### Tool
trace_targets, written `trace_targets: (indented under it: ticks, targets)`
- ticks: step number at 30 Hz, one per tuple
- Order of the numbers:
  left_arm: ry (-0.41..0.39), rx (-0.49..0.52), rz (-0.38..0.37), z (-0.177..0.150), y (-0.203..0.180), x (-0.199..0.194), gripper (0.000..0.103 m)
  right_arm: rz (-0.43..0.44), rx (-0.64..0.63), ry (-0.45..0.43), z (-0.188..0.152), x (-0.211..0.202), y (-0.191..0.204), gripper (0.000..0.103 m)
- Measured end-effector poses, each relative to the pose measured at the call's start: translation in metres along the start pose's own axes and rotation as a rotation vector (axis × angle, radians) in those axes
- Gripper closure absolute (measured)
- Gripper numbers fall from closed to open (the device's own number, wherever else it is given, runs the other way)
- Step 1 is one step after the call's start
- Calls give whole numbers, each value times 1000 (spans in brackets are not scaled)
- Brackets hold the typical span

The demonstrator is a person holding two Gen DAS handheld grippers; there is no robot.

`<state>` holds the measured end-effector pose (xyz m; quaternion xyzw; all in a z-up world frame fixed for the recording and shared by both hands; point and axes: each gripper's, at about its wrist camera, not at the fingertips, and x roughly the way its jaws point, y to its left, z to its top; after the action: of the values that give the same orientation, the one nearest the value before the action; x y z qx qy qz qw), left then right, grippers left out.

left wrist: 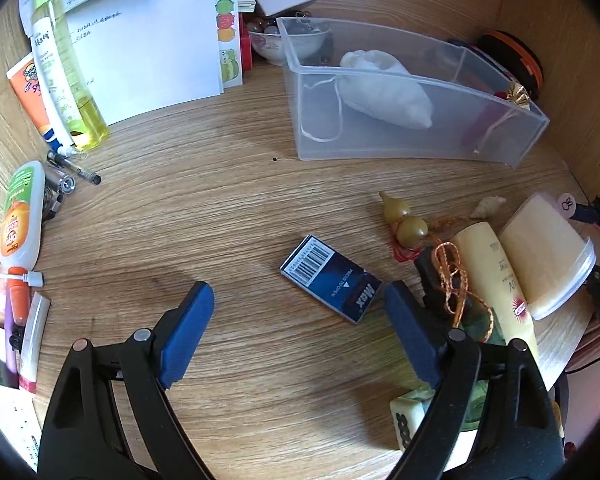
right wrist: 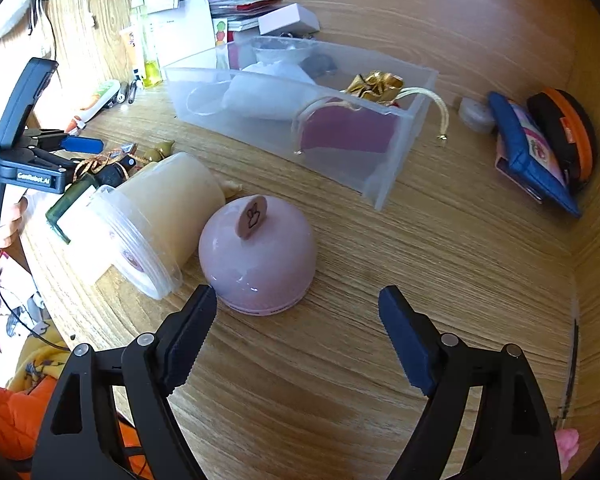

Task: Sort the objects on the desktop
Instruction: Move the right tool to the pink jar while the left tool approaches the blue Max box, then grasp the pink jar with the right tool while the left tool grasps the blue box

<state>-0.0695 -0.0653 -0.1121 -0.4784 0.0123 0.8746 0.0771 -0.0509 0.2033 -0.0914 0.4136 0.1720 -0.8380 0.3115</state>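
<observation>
Left gripper (left wrist: 298, 300) jaws wide, empty, just in front of the blue Max staple box (left wrist: 331, 279) (flat on the desk, well in front of the clear plastic bin (left wrist: 400, 152)). Right gripper (right wrist: 298, 306) also wide, empty, just short of the pink dome (right wrist: 258, 256).

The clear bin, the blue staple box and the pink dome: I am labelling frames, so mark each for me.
clear bin (left wrist: 380, 148), left wrist view, front wall
blue staple box (left wrist: 330, 278), left wrist view, top face
pink dome (right wrist: 260, 264), right wrist view, rounded side
</observation>
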Motion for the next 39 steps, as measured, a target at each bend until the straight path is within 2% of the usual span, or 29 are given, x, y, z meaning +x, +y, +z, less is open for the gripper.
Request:
trace_targets:
  ticks: [5, 9, 13, 15, 19, 21, 29, 32, 33, 36, 39]
  targets:
    - [-11, 3, -5, 5, 3, 3, 15, 9, -9, 3, 8, 8, 3, 22]
    - [-13, 18, -19, 7, 3, 4, 19, -1, -12, -10, 11, 11, 5, 22]
    - [-13, 37, -31, 7, 4, 4, 22, 26, 8, -4, 12, 14, 0, 22]
    - [-13, 49, -39, 6, 4, 3, 25, 42, 23, 2, 12, 17, -2, 24]
    - [-10, 90, -19, 7, 5, 4, 38, 53, 29, -1, 13, 20, -2, 27]
    - [-12, 109, -9, 7, 5, 4, 38, 58, 25, -8, 13, 19, -1, 35]
    - [-15, 104, -11, 14, 6, 10, 39, 37, -7, -14, 18, 24, 4, 43]
    - [-28, 98, 2, 11, 5, 8, 43, 34, -2, -19, 18, 25, 3, 43]
    - [-32, 93, 9, 10, 4, 7, 50, 33, -1, -22, 18, 25, 2, 43]
    - [-41, 94, 33, 6, -1, 4, 50, 31, 3, -25, 18, 26, 2, 43]
    - [-41, 79, 25, 3, 2, 2, 51, 36, 8, -26, 17, 26, 0, 43]
